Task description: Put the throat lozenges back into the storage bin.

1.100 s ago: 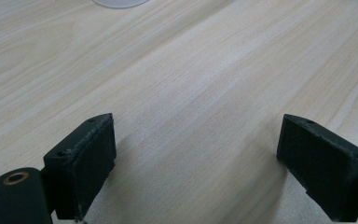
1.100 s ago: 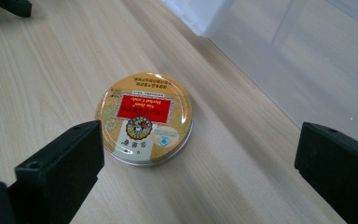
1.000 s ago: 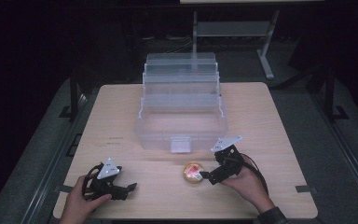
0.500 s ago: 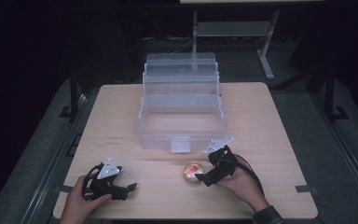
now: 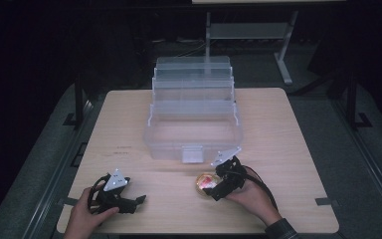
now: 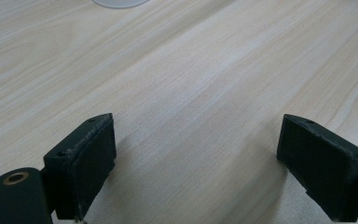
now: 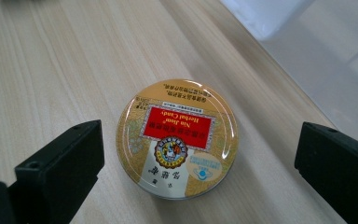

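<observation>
Lower edge of the high view: the person's left hand point(image 5: 82, 215) holds the left gripper point(image 5: 134, 201) low over the counter point(image 5: 288, 149) at the lower left of the frame, its grey three-cornered plate on top. In the left gripper view, the two black jaws stand wide apart with bare pale wood grain between them; nothing lies in the gap.

Lower right of centre in the high view: the person's right hand point(image 5: 251, 196) holds the right gripper point(image 5: 211, 191), tilted down over a round gold candy tin point(image 5: 205, 183) that lies flat on the counter. In the right gripper view the gripper point(image 7: 198, 163) has its jaws spread wide, one on either side of the candy tin point(image 7: 177, 137), and a clear gap shows between each jaw and the tin's rim. The lid carries a red label panel reading "Herbal Candy", seen upside down, with a small round emblem beneath it.

Middle of the high view: just beyond the tin stands a clear plastic storage box point(image 5: 194, 124), opened so that its tiered trays step upward and away toward the far edge; a latch tab hangs at its near wall. A corner of this box point(image 7: 317, 51) appears at the upper right of the right gripper view.

Beyond the counter: a dark floor and the grey legs of another table point(image 5: 283, 55).
</observation>
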`<state>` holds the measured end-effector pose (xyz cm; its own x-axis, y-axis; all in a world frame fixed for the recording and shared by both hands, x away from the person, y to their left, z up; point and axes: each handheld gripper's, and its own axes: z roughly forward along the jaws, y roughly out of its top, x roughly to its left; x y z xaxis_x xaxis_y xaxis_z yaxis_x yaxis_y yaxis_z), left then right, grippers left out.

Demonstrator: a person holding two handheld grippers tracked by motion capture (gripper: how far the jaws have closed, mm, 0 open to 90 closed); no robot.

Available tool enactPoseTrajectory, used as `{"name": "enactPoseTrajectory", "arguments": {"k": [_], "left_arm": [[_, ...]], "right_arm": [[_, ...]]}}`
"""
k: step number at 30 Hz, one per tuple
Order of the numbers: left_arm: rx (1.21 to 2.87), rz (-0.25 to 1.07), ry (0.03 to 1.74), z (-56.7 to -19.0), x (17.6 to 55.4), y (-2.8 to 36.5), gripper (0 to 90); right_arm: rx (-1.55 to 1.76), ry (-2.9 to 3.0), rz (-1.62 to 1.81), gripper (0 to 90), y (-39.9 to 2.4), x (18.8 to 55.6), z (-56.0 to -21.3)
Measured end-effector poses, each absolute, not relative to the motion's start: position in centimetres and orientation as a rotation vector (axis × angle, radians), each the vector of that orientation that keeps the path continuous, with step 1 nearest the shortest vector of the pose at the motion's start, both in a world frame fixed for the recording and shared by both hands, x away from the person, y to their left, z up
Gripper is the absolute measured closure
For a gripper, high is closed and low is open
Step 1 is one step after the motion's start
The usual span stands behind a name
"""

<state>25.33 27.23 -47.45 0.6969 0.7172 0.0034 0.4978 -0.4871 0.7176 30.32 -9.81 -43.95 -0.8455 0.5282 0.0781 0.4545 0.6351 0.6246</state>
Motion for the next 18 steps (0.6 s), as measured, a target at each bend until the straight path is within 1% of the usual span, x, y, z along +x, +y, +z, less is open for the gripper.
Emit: {"name": "enactPoseTrajectory", "arguments": {"k": [13, 14, 18], "left_arm": [[2.189, 0.395, 0.924, -47.5, 25.3, 27.2, 10.8], [2.189, 0.395, 0.924, -47.5, 25.3, 27.2, 10.8], [2.189, 0.395, 0.924, -47.5, 25.3, 27.2, 10.8]], "right_arm": [[0.801, 2.776, 0.978, 1.2, -8.6, 30.5, -44.7], [0.792, 2.783, 0.980, 4.2, -8.4, 30.5, -44.8], [0.778, 2.787, 0.977, 4.8, -8.2, 30.6, -45.0]]}}
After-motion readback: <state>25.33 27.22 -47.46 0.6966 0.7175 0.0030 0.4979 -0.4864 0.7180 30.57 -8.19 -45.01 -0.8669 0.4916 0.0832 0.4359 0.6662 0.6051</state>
